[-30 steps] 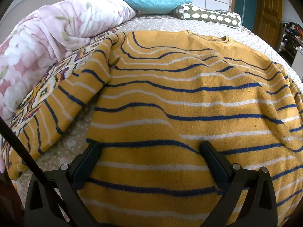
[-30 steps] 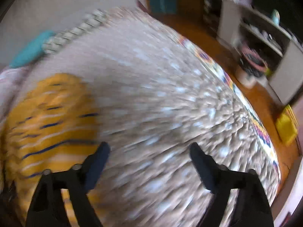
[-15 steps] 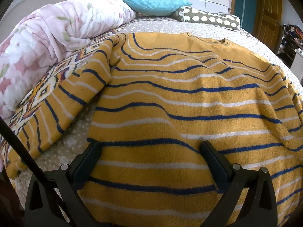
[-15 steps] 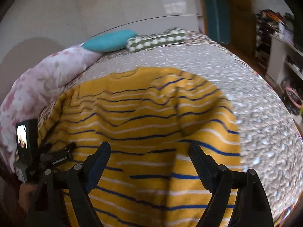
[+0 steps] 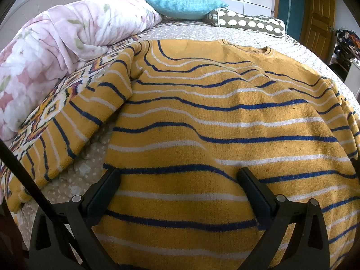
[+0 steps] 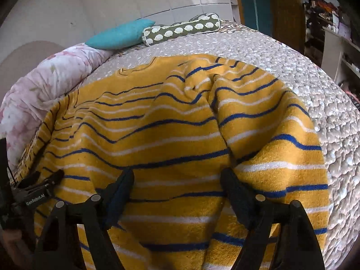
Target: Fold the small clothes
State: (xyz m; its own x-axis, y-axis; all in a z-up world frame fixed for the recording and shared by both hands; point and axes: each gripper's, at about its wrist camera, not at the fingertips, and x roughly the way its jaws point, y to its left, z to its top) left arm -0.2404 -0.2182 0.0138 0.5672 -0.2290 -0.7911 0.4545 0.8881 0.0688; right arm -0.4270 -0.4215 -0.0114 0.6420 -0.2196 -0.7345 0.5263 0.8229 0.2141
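Observation:
A yellow sweater (image 5: 213,117) with blue and white stripes lies spread flat on the bed, collar at the far end. It also shows in the right wrist view (image 6: 180,135), its right sleeve folded in along the body. My left gripper (image 5: 177,177) is open and empty, low over the sweater's lower left part. My right gripper (image 6: 176,178) is open and empty over the lower right part. The left gripper shows at the left edge of the right wrist view (image 6: 36,193). The left sleeve (image 5: 74,130) stretches out to the left.
A pink floral duvet (image 5: 63,42) is bunched along the bed's left side. A turquoise pillow (image 5: 186,5) and a green dotted bolster (image 5: 247,22) lie at the head. The quilted bedspread (image 6: 315,85) runs right of the sweater. Shelves (image 6: 337,45) stand beyond the bed's right edge.
My right gripper has swung from the bare bedspread on the right back over the sweater and come lower. My left gripper has barely moved.

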